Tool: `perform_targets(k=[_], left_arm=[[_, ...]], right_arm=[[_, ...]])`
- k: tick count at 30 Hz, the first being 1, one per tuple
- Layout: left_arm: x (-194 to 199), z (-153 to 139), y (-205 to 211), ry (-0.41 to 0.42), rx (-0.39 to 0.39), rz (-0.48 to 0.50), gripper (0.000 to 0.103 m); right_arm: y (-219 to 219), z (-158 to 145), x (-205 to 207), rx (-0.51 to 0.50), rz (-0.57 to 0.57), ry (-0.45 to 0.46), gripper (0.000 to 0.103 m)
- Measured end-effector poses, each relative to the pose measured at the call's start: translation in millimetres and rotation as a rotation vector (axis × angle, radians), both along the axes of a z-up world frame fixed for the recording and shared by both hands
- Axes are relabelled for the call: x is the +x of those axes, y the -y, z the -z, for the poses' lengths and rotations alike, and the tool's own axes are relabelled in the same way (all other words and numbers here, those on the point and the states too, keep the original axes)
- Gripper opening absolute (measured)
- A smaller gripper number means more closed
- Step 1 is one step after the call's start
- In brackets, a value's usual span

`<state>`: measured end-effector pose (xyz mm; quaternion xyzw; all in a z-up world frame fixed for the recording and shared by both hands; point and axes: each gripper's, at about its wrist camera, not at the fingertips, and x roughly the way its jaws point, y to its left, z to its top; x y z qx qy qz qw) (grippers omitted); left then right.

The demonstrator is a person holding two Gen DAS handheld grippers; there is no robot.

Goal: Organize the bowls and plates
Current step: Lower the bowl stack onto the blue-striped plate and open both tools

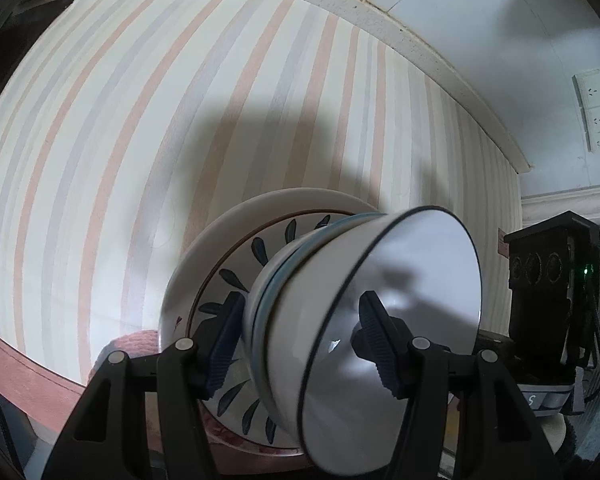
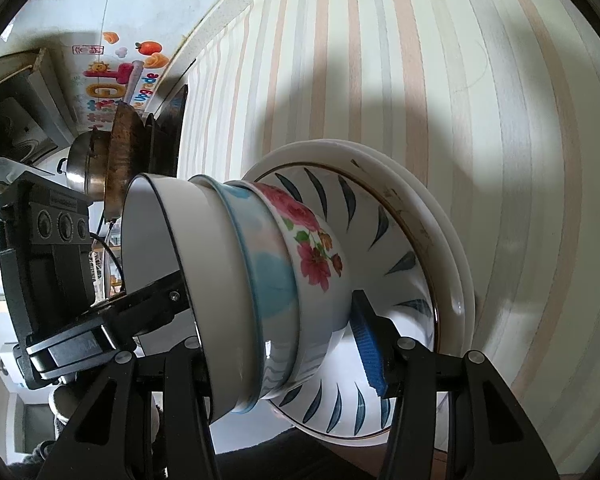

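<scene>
Three nested bowls sit in a leaf-patterned dish (image 1: 228, 276) on a white plate (image 1: 204, 240). The white dark-rimmed bowl (image 1: 380, 300) is on top, over a blue one (image 2: 264, 272) and a flowered one (image 2: 312, 248). My left gripper (image 1: 302, 300) is shut on the bowl walls, with one pad inside the white bowl and one under the stack's side. My right gripper (image 2: 272, 320) clamps the opposite side. Its blue pad (image 2: 366, 344) lies between the flowered bowl and the leaf-patterned dish (image 2: 388, 240); its other finger is hidden in the white bowl (image 2: 204, 248).
A striped counter (image 1: 140, 120) lies below the stack, edged by a pale ledge (image 1: 380, 12) and a wall with sockets (image 1: 596, 108). A brown pan (image 2: 120, 152) and a steel pot (image 2: 84, 168) stand on a stove at the counter's end.
</scene>
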<state>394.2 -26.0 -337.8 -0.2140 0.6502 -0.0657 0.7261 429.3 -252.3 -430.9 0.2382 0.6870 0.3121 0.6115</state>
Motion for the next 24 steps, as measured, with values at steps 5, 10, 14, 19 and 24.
perform_targets(k=[5, 10, 14, 19, 24], left_arm=[[-7, -17, -2, 0.028, 0.099, 0.01, 0.056], [-18, -41, -7, 0.082, 0.202, -0.016, 0.058], [-30, -61, -5, 0.125, 0.244, -0.009, 0.058], [-49, -92, 0, 0.238, 0.317, -0.004, 0.074], [-63, -116, 3, 0.333, 0.376, 0.011, 0.098]], right_arm=[[-4, -10, -4, -0.038, -0.012, 0.036, 0.055], [0, -36, -10, -0.076, -0.015, 0.114, 0.061], [2, -78, -19, -0.155, -0.021, 0.251, 0.077], [2, -129, -40, -0.272, 0.007, 0.408, 0.091], [4, -162, -63, -0.373, 0.081, 0.508, 0.096]])
